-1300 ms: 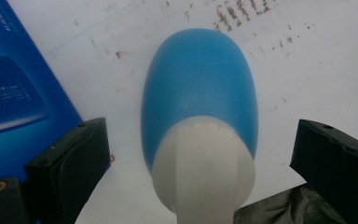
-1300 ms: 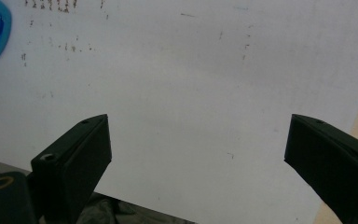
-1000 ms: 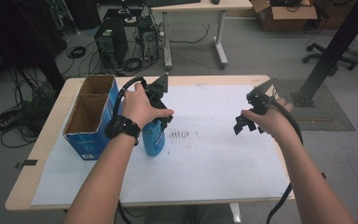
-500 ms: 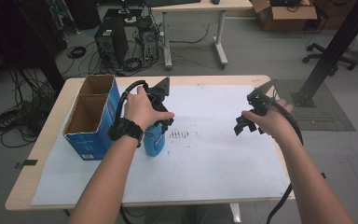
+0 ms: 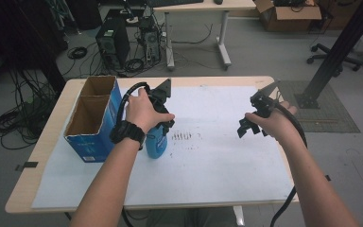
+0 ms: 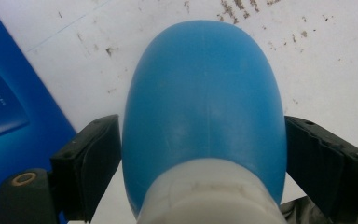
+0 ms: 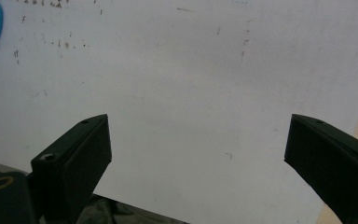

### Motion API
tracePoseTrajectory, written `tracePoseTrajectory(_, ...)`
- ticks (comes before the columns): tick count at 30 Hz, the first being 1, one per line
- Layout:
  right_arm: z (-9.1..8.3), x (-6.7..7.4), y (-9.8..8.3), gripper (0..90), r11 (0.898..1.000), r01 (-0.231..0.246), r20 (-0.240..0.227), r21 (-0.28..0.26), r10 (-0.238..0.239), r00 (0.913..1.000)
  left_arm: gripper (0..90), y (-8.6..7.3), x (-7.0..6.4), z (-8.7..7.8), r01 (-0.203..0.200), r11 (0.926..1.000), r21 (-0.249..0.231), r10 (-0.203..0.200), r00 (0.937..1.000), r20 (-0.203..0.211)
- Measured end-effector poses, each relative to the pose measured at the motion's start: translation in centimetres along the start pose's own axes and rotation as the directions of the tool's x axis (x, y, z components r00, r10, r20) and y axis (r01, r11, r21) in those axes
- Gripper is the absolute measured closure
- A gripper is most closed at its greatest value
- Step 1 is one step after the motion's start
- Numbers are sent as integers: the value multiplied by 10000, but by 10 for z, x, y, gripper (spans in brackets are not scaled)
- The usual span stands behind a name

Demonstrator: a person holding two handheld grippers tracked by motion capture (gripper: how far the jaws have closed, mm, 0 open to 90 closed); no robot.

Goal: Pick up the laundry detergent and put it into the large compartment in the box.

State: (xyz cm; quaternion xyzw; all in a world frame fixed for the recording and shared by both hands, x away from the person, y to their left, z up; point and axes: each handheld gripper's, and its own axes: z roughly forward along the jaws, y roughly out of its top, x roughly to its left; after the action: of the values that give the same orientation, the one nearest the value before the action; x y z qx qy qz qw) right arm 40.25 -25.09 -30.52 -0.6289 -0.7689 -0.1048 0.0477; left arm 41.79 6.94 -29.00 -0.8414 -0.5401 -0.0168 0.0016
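The blue bottle point(image 5: 156, 142) stands upright on the white sheet point(image 5: 217, 161), just beside the open blue box point(image 5: 90, 124) at the table's point(image 5: 38, 156) left end. The left gripper point(image 5: 163, 124) comes down over the bottle from above. Its jaws have just been closing with the bottle between them; in the left gripper view both pads point(image 6: 93, 158) meet the sides of the bottle point(image 6: 205, 107) just past its white neck, so the jaws are clamped on it. The right gripper point(image 5: 251, 124) hangs above the sheet well to the right of the bottle. Its jaws stand wide apart with bare sheet point(image 7: 191, 93) between them. A patch of dark specks point(image 5: 182, 136) lies on the sheet just right of the bottle.
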Motion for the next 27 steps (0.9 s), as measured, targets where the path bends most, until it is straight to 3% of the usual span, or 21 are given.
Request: tracePoseTrajectory(27, 2, 1, 1, 74, 10000, 87, 14, 48, -88, 10000, 229, 2, 0, 1, -67, 10000, 38, 68, 9999, -123)
